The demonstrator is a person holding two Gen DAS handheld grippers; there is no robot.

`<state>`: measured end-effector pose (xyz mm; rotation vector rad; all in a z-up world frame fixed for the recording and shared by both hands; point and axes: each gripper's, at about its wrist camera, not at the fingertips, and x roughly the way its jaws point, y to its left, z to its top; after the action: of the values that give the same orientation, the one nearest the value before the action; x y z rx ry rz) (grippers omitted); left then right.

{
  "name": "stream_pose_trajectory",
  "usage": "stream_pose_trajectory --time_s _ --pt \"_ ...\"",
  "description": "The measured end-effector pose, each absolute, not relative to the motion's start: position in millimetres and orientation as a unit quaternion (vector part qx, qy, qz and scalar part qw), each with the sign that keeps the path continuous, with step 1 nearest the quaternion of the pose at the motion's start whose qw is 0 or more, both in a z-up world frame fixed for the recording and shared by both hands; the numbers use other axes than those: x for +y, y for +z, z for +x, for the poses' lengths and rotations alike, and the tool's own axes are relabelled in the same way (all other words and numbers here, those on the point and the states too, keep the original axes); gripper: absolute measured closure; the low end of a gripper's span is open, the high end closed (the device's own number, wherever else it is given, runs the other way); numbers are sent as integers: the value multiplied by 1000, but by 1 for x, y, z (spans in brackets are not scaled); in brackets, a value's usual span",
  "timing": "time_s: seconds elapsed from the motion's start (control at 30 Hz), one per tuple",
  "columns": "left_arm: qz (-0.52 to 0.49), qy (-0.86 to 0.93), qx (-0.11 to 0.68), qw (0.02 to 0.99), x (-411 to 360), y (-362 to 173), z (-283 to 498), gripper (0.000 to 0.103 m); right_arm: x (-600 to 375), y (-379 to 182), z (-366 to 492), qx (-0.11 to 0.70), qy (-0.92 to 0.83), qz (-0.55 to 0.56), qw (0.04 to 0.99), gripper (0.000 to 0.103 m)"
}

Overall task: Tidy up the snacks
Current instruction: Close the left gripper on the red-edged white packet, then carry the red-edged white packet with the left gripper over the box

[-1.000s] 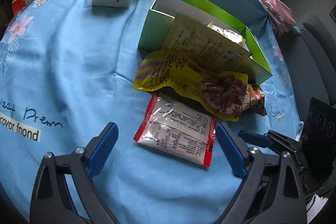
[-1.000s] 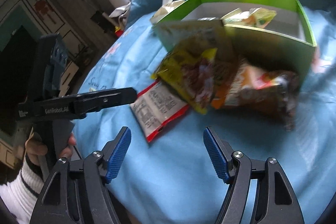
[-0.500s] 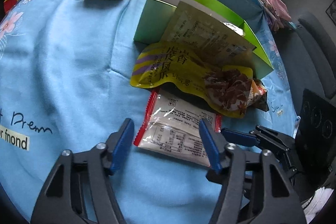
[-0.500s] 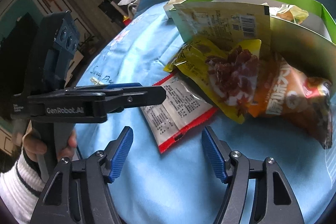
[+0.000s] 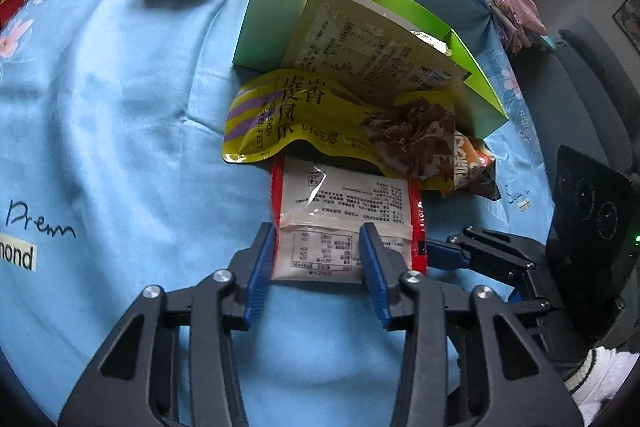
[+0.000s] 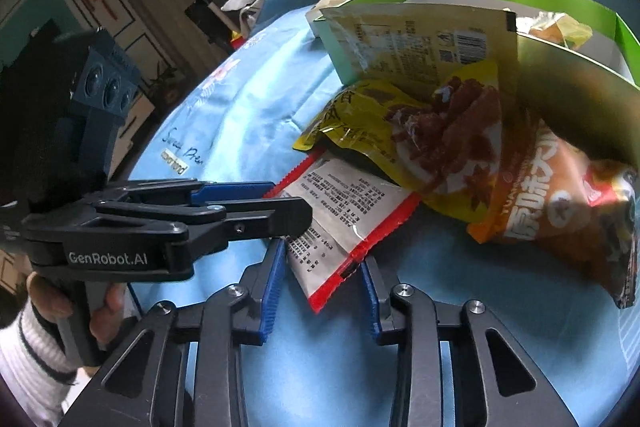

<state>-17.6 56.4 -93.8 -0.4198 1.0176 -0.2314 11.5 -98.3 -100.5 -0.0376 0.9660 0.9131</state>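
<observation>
**Both grippers closing in on the red-edged packet**

Nearest the cameras, the flat white snack packet with red crimped edges point(image 5: 345, 223) lies printed side up on the light blue tablecloth point(image 5: 120, 107), its far end tucked under the yellow chicken-feet pouch point(image 5: 320, 119). The left gripper point(image 5: 318, 259) has its blue-padded jaws on either side of the packet's near end, partly spread and not yet pinching; whether the pads touch the film cannot be told. The right gripper point(image 6: 322, 279) straddles the packet's near corner in the same half-spread way, holding nothing.

To do this step well, I judge one gripper should take the packet. The jaws should come down low, nearly grazing the cloth, so that one pad slips beside the thin edge rather than pressing on top. Bite on the crimped seam, which is stiffer than the slick film. Draw the packet back toward the holder before lifting, so the yellow pouch and the orange crinkled snack bag point(image 6: 560, 203) are not dragged along.

Both tools point forward and tilt down at the table; the left one, seen side-on from the right wrist, runs almost level with the cloth, a hand in a striped cuff point(image 6: 44, 311) gripping its handle.

Farther off, a pale green-and-tan sachet point(image 5: 372, 43) leans against the open green cardboard box point(image 5: 276, 23), the likely destination, with another wrapper already inside.
</observation>
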Motion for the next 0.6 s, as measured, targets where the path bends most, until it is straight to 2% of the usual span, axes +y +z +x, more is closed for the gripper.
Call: stream_pose_trajectory --time_s 0.23,0.6 --pt "-217 -114 479 843 55 -91 -30 72 -111 -98 3 453 435 -13 779 72" --pt "-199 -118 456 860 40 -59 -40 72 -125 -75 -10 427 444 -7 788 72"
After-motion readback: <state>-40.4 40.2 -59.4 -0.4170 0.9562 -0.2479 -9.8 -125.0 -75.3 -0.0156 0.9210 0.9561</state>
